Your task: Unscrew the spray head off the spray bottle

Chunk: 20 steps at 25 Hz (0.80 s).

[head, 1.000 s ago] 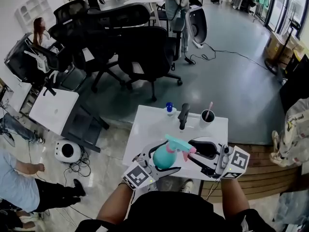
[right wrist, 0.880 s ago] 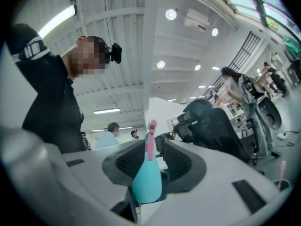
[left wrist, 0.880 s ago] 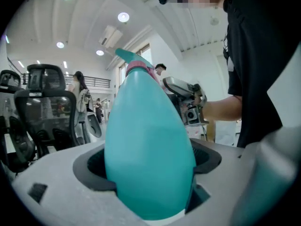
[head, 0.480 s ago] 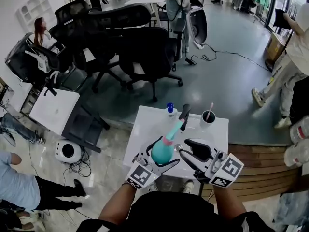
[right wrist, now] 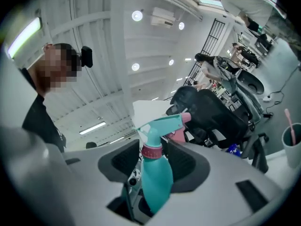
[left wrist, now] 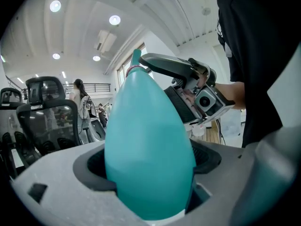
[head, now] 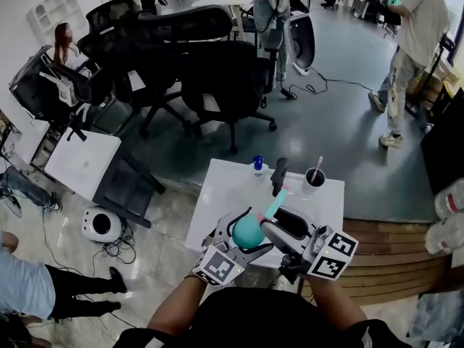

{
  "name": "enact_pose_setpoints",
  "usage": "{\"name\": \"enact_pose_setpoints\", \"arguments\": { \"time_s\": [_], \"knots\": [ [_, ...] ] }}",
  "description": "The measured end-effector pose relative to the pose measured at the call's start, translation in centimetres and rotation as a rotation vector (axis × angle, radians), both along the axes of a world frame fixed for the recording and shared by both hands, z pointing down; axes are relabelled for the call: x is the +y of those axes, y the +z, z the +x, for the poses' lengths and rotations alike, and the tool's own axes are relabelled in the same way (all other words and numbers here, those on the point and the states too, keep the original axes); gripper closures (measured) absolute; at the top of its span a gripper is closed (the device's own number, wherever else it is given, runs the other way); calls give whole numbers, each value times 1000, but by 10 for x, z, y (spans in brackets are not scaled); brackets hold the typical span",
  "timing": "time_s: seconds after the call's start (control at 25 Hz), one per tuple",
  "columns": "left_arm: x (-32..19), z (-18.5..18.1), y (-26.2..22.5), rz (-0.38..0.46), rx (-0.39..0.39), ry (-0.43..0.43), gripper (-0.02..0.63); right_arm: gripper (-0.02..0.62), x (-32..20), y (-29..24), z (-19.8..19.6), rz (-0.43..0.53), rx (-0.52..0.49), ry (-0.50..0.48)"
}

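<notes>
One bottle [head: 248, 230] held over the counter [head: 225, 183] — left claw [left wrist: 148, 168] clamped round its teal belly, right claw [right wrist: 153, 159] just opened, pads [right wrist: 183, 162] loose beside the pink collar [right wrist: 151, 150] under the spray head [right wrist: 162, 124].

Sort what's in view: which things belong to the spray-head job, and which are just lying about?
In the job:
spray bottle, clamped in the left gripper
spray head, still on
right gripper, jaws just opening round the collar, not pressing

Lying about:
blue-capped bottle
dark upright object
cup with a pink stick
office chairs
</notes>
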<state>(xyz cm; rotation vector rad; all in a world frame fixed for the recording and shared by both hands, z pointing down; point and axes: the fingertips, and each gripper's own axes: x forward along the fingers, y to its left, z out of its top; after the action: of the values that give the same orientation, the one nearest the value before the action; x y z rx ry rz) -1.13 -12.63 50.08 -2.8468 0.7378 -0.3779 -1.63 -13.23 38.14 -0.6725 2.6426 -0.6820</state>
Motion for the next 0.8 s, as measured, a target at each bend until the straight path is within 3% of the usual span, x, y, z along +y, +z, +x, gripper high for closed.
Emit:
{"name": "enact_pose_setpoints", "arguments": {
  "time_s": [0.16, 0.56, 0.8],
  "knots": [
    [3, 2, 7, -4, -21, 8, 133, 453, 1, -2, 0, 17, 2, -4],
    [5, -1, 13, -27, -27, 1, 133, 456, -2, -21, 15, 110, 44, 46],
    [2, -8, 34, -88, -48, -23, 133, 456, -7, -40, 34, 182, 81, 101]
  ]
}}
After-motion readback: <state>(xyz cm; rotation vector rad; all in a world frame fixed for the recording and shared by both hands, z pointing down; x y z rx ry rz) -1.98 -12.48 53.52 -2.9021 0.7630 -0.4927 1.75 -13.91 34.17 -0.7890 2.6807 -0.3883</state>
